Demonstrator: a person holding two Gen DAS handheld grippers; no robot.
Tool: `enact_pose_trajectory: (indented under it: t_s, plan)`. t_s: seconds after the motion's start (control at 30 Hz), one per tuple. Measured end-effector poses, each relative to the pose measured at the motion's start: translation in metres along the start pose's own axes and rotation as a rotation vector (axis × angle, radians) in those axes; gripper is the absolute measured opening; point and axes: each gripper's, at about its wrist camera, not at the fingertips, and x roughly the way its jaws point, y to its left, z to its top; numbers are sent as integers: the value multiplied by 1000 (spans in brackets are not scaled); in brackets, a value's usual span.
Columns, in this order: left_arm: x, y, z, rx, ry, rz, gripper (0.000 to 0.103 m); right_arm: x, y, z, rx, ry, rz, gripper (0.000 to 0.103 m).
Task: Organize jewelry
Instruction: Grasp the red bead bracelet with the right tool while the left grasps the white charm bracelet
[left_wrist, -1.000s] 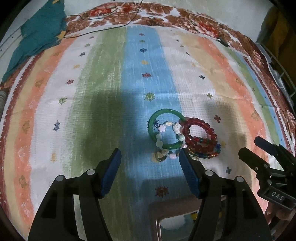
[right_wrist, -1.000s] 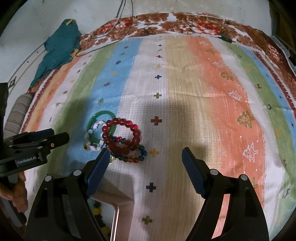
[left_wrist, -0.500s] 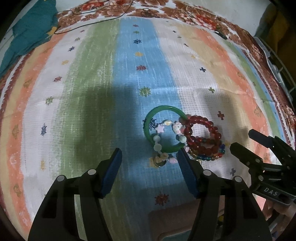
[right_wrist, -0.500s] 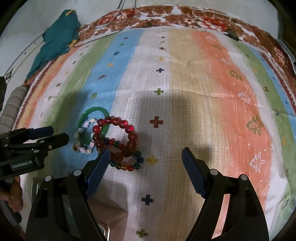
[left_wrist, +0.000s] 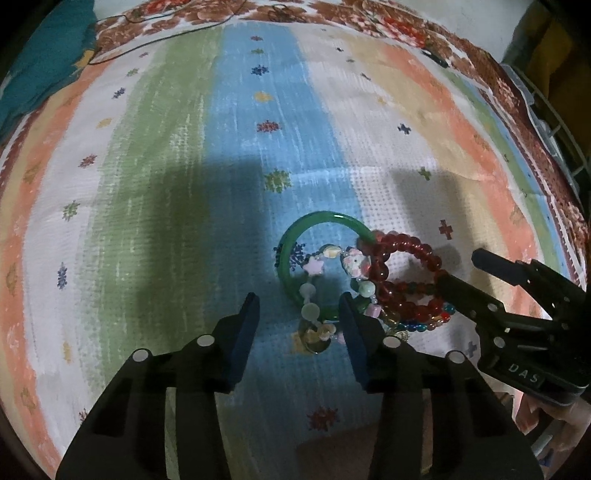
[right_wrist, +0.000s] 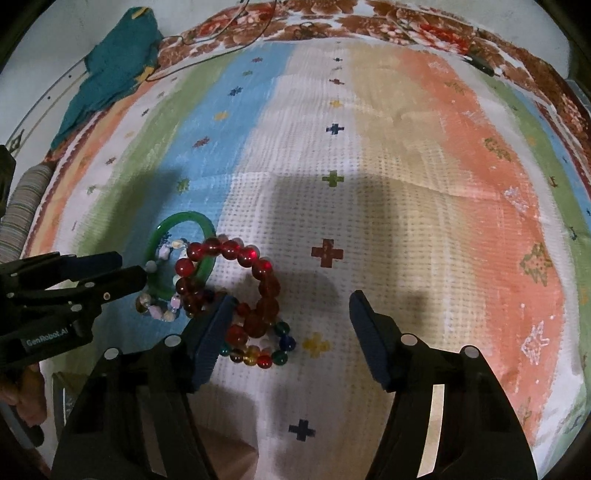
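A: Comparing with a second ago, what is seen to have changed?

B: Both grippers are brought lower and nearer the jewelry pile on the striped cloth (right_wrist: 406, 184). The left gripper (left_wrist: 299, 317) is held with fingers wide, straddling the charm bracelet (left_wrist: 314, 291) on the green bangle (left_wrist: 321, 221). The right gripper (right_wrist: 291, 317) is also spread wide, one finger touching the red bead bracelet (right_wrist: 258, 273). Nothing is gripped yet, so sorting is judged barely begun.

A: Can any writing be read?

B: "GenRobot.AI" is read on the left gripper, "DAS" on the right.
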Motion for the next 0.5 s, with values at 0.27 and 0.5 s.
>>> enact_pose_trajectory:
  t_s: [0.27, 0.5]
  plan:
    - [9, -4, -3, 30, 29, -11, 26, 10, -2, 3, 7, 12, 22, 40]
    - [9, -12, -5, 70, 20, 16, 11, 15, 4, 1, -7, 19, 41, 14]
